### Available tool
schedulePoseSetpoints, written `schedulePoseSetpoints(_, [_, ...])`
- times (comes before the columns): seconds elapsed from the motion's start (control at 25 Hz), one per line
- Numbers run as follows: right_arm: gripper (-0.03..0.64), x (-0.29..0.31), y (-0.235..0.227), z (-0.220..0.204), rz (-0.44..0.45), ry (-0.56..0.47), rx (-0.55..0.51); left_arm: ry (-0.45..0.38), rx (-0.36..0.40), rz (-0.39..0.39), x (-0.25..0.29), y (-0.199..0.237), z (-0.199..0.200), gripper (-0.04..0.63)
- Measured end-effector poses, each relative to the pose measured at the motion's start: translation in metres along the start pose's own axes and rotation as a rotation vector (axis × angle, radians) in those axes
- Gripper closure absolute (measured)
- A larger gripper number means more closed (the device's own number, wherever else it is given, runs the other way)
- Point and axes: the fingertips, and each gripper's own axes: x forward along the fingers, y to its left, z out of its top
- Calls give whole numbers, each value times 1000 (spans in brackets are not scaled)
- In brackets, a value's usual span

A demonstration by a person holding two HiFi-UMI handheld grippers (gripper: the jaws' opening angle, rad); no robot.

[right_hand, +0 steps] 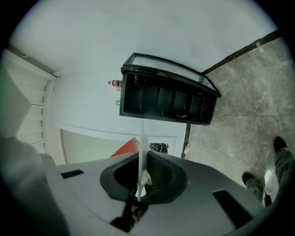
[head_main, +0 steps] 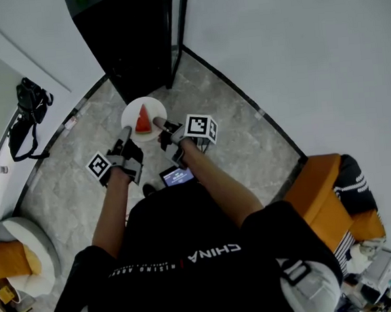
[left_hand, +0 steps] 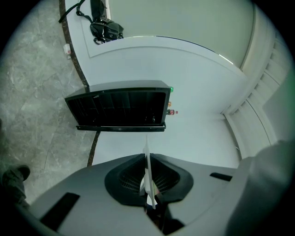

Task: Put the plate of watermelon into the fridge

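Note:
A round white plate (head_main: 152,109) carries a red wedge of watermelon (head_main: 143,120) and is held in the air in front of the person. My left gripper (head_main: 127,132) is shut on the plate's left rim, my right gripper (head_main: 157,124) on its right rim. In the left gripper view the plate (left_hand: 146,159) shows edge-on as a thin white line clamped in my left gripper (left_hand: 148,191). The right gripper view shows the same for the plate (right_hand: 141,147) in my right gripper (right_hand: 140,182), with the watermelon (right_hand: 127,148) beside it. The black fridge (head_main: 134,35) stands just ahead, shelves showing (left_hand: 120,109) (right_hand: 166,102).
A black bag (head_main: 27,113) hangs on the left wall. An orange chair (head_main: 325,198) stands at the right, and a white round seat with an orange cushion (head_main: 17,254) at the lower left. Grey marble floor (head_main: 75,176) lies between me and the fridge.

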Motion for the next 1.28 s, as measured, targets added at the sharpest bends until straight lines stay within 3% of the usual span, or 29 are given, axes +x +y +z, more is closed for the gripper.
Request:
schedulePoseSetpoints(0.52, [588, -3, -2, 4, 9, 1, 6, -20, -23, -3, 2, 1, -3, 561])
schedulePoseSetpoints(1.08, [588, -2, 14, 13, 20, 38, -42, -2, 19, -3, 11, -5, -2, 563])
schedulePoseSetpoints(1.28, [588, -36, 1, 41, 37, 57, -32, -13, 21, -10, 35, -1, -41, 563])
